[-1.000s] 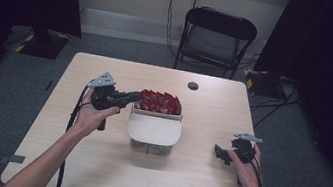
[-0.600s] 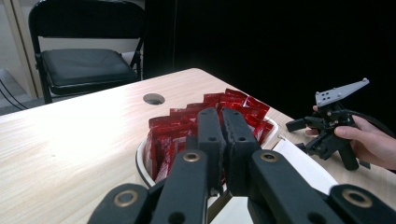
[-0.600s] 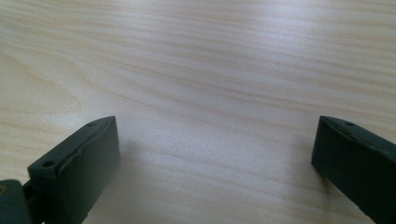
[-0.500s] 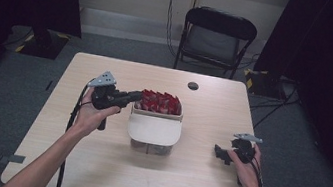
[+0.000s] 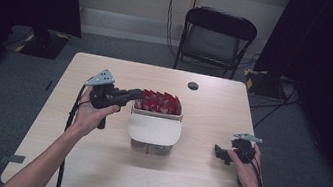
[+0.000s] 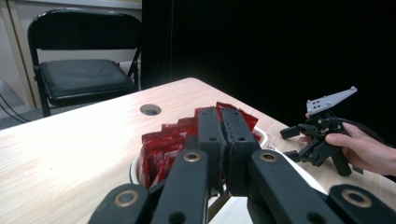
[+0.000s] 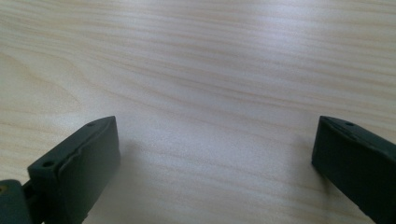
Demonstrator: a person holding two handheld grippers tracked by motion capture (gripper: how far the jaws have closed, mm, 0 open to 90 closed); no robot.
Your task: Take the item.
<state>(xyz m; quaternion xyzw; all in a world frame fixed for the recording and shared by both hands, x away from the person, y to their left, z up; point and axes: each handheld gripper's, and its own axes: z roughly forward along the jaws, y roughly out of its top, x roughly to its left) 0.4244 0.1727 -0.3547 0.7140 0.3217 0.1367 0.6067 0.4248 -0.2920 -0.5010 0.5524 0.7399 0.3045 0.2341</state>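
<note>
Left gripper [image 5: 135, 94] hovers at the near-left edge of the red packets [image 5: 159, 102], fingers pressed together with nothing between, probably to nudge or sort them. The packets stand upright in the white container [image 5: 154, 131] mid-counter [image 5: 92, 163]. Right gripper [image 5: 222, 153] rests well apart, fingers spread over bare wood.

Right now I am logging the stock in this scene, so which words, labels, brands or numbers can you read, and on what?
Nothing can be read.
Red packets in the white container: any print is too small and blurred to make out, in the left gripper view as well.
Table and chair: no writing shows.
</note>
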